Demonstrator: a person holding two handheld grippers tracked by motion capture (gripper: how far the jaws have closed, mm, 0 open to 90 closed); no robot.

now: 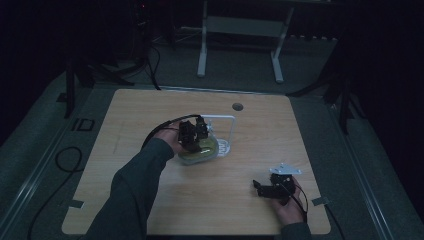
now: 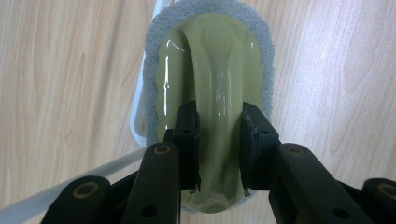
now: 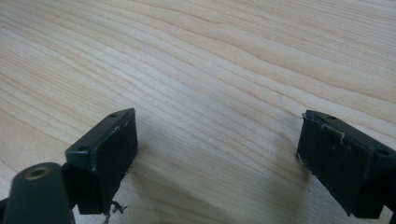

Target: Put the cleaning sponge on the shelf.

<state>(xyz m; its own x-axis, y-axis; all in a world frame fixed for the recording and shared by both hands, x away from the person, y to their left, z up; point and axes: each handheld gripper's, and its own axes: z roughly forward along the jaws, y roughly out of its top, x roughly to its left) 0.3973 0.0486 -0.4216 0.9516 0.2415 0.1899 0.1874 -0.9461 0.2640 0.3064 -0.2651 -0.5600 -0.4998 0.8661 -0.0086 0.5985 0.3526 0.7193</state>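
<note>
High view: a green scrubber [image 1: 199, 150] with a raised handle is being gripped by the left tool [image 1: 194, 134] near the middle of the wooden table [image 1: 150, 210], right beside a white wire rack [image 1: 226, 131]; whether the two are touching cannot be told. The right tool [image 1: 266, 189] is being held low near the table's front right corner, well apart from the scrubber.

Left gripper view: the left tool [image 2: 218, 144] is being kept clenched on the scrubber's glossy green handle [image 2: 217, 93], one jaw pressing each side. The grey pad rim [image 2: 150, 70] is being seen around the green top, with a white bar of the rack [image 2: 56, 186] running just behind it. Whether the pad is resting on the table or being lifted clear cannot be told.

Right gripper view: the right tool [image 3: 217, 154] is being held released, jaws wide apart, nothing between them, bare wood grain beneath.

Progress, as judged: the grasp is done; moving or placing the scrubber, likely onto or off the rack, is being left to do.
</note>
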